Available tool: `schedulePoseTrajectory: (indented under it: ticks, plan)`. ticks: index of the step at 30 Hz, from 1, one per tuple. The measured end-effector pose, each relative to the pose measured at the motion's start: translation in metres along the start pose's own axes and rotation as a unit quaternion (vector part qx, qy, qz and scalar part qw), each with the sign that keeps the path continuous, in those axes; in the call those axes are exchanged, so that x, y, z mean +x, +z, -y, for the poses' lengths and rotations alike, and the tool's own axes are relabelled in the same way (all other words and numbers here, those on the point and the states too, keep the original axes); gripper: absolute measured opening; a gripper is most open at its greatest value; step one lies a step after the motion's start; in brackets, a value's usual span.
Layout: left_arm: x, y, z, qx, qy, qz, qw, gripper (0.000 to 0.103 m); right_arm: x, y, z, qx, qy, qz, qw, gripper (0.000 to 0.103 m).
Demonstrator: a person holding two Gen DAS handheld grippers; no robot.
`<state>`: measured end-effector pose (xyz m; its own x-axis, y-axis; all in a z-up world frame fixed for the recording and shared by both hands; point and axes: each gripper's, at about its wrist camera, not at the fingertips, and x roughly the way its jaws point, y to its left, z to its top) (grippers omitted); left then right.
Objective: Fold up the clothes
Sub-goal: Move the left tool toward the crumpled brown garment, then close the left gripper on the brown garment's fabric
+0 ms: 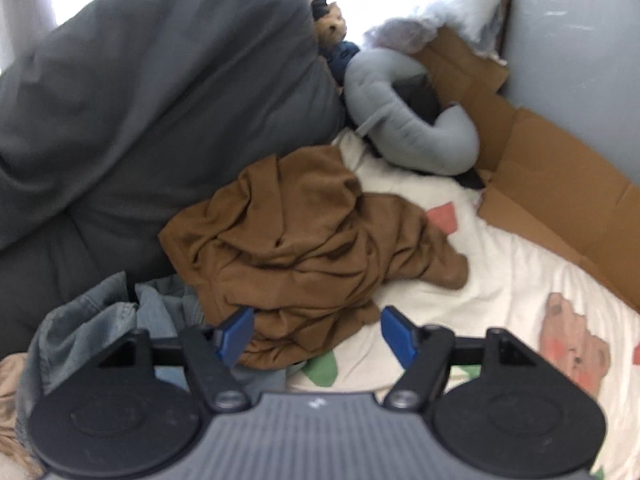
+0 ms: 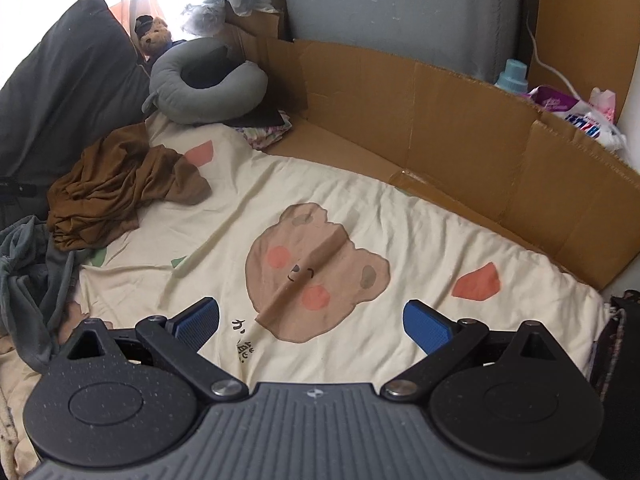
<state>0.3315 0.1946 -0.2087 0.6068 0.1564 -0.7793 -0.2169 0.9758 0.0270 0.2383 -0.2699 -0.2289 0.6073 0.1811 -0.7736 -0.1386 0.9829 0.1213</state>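
Cream bedding (image 2: 360,208) printed with a bear carries a crumpled brown garment (image 1: 304,240) by the dark pillow (image 1: 160,92), just ahead of the left gripper (image 1: 318,330). Both it and the right gripper (image 2: 312,322) stand wide and empty. Soft, light and limp, the garment will likely sag, so an edge or corner looks the best hold.

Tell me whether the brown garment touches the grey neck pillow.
Apart. The right wrist view shows cream bear-print sheet between the brown garment and the grey neck pillow.

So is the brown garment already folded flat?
No, the brown garment lies crumpled in a heap on the bear-print sheet.
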Motion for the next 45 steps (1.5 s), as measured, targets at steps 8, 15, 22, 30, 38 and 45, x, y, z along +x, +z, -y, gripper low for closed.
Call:
schedulePoseTrajectory:
  ticks: [8,15,22,30,38,45]
  plan:
    - [0.05,-0.017,-0.002,0.017,0.022,-0.006,0.9996,0.073,0.042,-0.007,-0.011,0.021,0.03,-0.028,0.999,0.099]
    - [0.083,-0.026,0.001,0.022,0.017,-0.004,0.9996,0.076,0.067,-0.006,-0.029,-0.008,0.04,-0.038,0.998,0.092]
    - [0.111,-0.035,-0.002,0.029,0.028,0.009,0.9991,0.079,0.088,-0.01,-0.035,-0.022,0.049,-0.036,0.998,0.092]
    - [0.139,-0.05,-0.01,0.03,0.049,0.016,0.9982,0.088,0.1,-0.027,-0.04,-0.012,0.095,-0.047,0.994,0.092]
    - [0.148,-0.058,-0.014,0.019,0.054,0.034,0.9977,0.075,0.107,-0.037,-0.041,-0.014,0.083,-0.052,0.995,0.092]
    - [0.134,-0.062,-0.026,-0.016,0.034,0.073,0.9966,0.011,0.111,-0.039,-0.037,-0.005,0.077,-0.052,0.996,0.092]
